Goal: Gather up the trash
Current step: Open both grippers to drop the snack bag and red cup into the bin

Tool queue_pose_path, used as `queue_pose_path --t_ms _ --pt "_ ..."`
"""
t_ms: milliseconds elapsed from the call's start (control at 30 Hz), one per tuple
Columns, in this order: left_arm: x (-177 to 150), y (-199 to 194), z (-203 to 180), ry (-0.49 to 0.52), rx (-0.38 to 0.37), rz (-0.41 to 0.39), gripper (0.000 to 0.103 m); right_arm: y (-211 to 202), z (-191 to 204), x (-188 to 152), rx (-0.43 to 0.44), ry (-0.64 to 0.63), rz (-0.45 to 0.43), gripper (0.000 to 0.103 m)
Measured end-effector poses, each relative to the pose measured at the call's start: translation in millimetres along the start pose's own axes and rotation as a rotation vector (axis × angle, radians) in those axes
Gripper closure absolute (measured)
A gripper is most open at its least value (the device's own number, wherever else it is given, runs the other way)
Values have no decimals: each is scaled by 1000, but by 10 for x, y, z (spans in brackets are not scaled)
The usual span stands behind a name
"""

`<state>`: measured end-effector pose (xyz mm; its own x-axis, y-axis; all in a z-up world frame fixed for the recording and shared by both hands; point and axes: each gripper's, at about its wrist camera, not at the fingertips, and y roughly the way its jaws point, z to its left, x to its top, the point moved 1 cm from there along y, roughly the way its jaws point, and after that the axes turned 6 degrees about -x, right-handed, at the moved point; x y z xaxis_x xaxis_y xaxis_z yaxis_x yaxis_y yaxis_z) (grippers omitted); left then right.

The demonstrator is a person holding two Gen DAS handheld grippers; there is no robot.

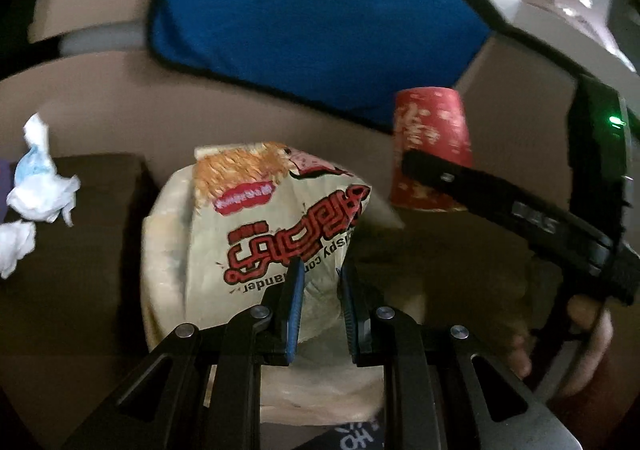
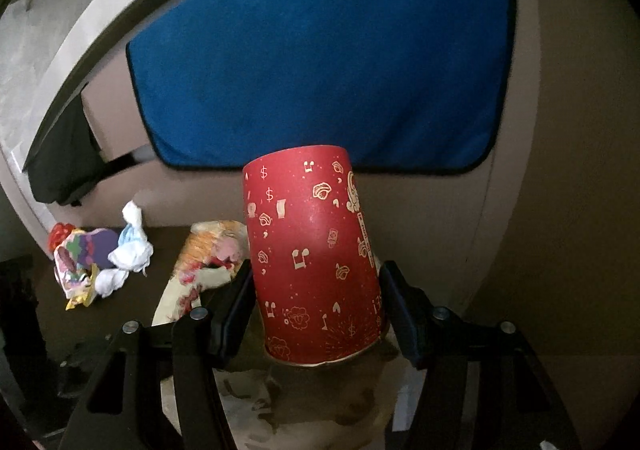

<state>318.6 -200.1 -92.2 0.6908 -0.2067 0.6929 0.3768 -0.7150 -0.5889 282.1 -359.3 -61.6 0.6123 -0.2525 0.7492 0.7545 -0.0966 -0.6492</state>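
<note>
Behind everything sits a tan padded seat back (image 2: 568, 130) with a blue cloth (image 2: 320, 58) draped over it, black trim round the edge. Lighting is dim and the left wrist view is a bit smeared. Down below is a dark brown surface (image 1: 80, 250), and off to the left on it there's a little trash pile: crumpled white tissues (image 2: 130, 254) and some colourful wrappers (image 2: 82, 262) just beside them.

Left claw (image 1: 320, 290) is pretty narrow, blue pads pinched on the lower end of a cream snack bag (image 1: 272, 210). That bag stands roughly upright, long axis running up away from the claw, and its print reads upside down to the camera, noodle picture at the far end. It looks lifted off the surface, but I can't say for sure.

Right claw (image 2: 316, 302) is about mid-width and clamped on a red paper cup (image 2: 312, 250) with gold doodles. Both pads sit against the cup's sides near its wide rim. The cup is upside down, rim toward the camera, closed base pointing up toward the blue cloth, axis leaning a touch left. From the left wrist view the cup hangs up right of the bag, near it, and a hand (image 1: 576, 346) shows lower right.
</note>
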Motion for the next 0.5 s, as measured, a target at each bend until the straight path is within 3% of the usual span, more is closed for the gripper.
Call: queue_pose_path --t_ms 133,233,367,500 --pt "38 -140 -79 12 -45 -20 84 -67 -63 41 1 11 -12 44" --pt "79 -94 48 -5 -39 -2 84 -92 -59 34 9 12 -15 43" --pt "99 70 164 -73 -80 74 75 -127 -44 13 25 21 -28 41" --pt "124 36 123 -43 -80 51 69 -146 -49 24 38 29 -27 41"
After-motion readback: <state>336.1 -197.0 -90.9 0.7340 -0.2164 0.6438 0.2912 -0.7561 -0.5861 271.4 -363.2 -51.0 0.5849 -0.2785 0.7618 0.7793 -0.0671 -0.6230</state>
